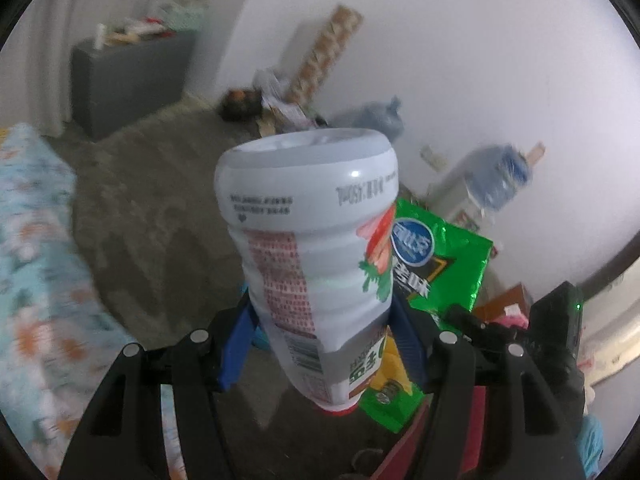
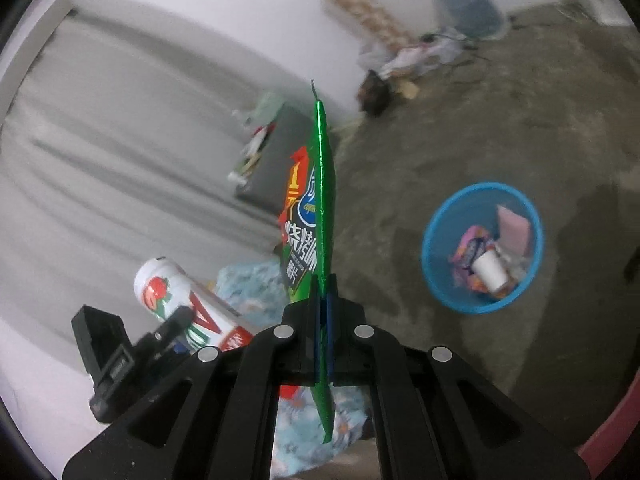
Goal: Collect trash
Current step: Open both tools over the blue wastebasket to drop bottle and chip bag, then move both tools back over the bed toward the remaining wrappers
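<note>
My left gripper is shut on a white plastic drink bottle with a strawberry label, held with its base pointing away and its red cap toward me. In the right wrist view the same bottle shows at lower left. My right gripper is shut on a green snack bag, seen edge-on and standing up from the pads. In the left wrist view the green snack bag shows just right of the bottle. A blue trash basket with wrappers and a paper cup in it stands on the floor to the right.
Grey carpet covers the floor. A floral bed cover lies at left. A grey cabinet with clutter on top stands by the curtain. A cardboard tube, bags and a blue water jug sit along the white wall.
</note>
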